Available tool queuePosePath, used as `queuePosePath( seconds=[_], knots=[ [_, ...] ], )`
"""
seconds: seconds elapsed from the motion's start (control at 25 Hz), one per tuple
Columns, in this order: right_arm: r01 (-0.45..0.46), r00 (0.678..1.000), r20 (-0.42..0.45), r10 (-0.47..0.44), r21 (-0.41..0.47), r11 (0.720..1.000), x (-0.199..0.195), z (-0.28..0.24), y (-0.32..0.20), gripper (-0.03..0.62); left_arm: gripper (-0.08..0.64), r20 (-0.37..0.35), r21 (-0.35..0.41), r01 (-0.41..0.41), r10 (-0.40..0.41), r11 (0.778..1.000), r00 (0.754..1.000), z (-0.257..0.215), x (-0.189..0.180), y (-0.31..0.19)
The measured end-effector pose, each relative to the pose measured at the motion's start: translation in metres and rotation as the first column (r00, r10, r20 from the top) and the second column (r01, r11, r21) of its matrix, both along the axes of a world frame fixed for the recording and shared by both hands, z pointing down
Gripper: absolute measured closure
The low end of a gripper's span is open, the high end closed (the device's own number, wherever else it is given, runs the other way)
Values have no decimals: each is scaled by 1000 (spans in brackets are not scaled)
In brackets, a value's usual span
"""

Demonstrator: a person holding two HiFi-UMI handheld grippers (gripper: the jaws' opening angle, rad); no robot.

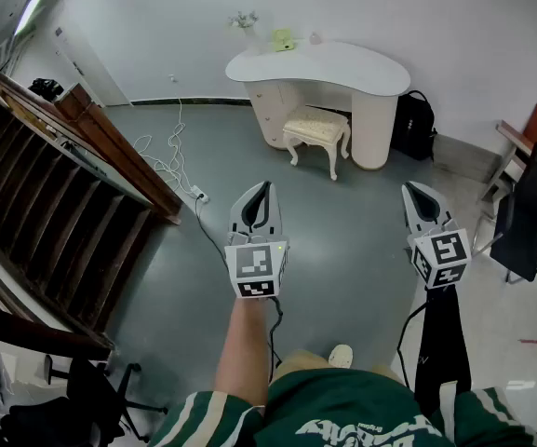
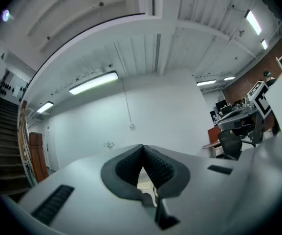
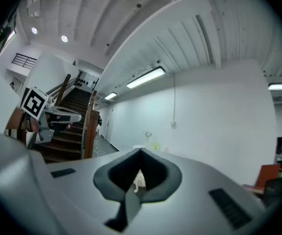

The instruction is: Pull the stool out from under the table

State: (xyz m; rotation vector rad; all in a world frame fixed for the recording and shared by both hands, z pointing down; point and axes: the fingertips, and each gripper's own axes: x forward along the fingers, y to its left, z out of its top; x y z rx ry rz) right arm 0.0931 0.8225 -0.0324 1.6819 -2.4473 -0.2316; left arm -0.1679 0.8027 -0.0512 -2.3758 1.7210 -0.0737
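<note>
A cream stool (image 1: 316, 136) with a cushioned seat and curved legs stands half under a white curved-top table (image 1: 319, 67) by the far wall. Both grippers are held level in mid-room, well short of the stool, over the grey floor. My left gripper (image 1: 261, 192) is shut with nothing between its jaws; in the left gripper view its tips (image 2: 143, 149) meet. My right gripper (image 1: 417, 193) is shut and empty too, and its tips (image 3: 141, 153) meet in the right gripper view. A sliver of the stool (image 3: 139, 180) shows through the right jaws.
A dark wooden staircase (image 1: 54, 194) runs along the left. White cables and a power strip (image 1: 196, 194) lie on the floor near its foot. A black bag (image 1: 415, 124) sits right of the table. A black office chair (image 1: 533, 214) stands at the right edge.
</note>
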Motion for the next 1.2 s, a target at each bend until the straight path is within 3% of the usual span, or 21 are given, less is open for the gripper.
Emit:
queuePosePath(
  seconds=[0.44,0.56,0.6,0.64,0.68,0.72,0.8,0.88,1.0,1.2],
  knots=[
    [3,1000,27,-3,-23,1000,2,1,6,588,560,-5,-26,15,-15,1000,1000,1,-1,12],
    [4,999,51,-3,-28,1000,5,3,8,579,560,-14,-26,-26,26,999,1000,0,8,19],
    [16,998,62,-14,-30,999,3,3,9,548,560,-14,-21,-52,52,998,999,-1,12,22],
    [31,997,73,-28,-33,999,1,3,10,468,541,-12,-18,-76,76,997,997,-2,16,24],
    [47,996,79,-44,-37,998,-2,3,11,370,455,-12,-16,-98,98,995,995,-2,20,26],
    [66,995,79,-63,-36,997,-6,3,13,316,377,-18,-16,-119,119,993,993,-2,24,27],
    [99,993,62,-98,-18,995,-13,-1,16,261,292,-47,-19,-170,168,985,985,-3,32,28],
    [121,992,43,-121,5,993,-17,-5,17,203,153,-79,-20,-207,205,978,976,-5,39,26],
    [148,988,39,-148,18,989,-24,-7,13,80,127,-97,-11,-208,206,978,974,-5,39,20],
    [157,986,45,-158,12,987,-22,-7,-7,34,124,-103,-12,-194,191,981,976,-5,38,-1]
  ],
)
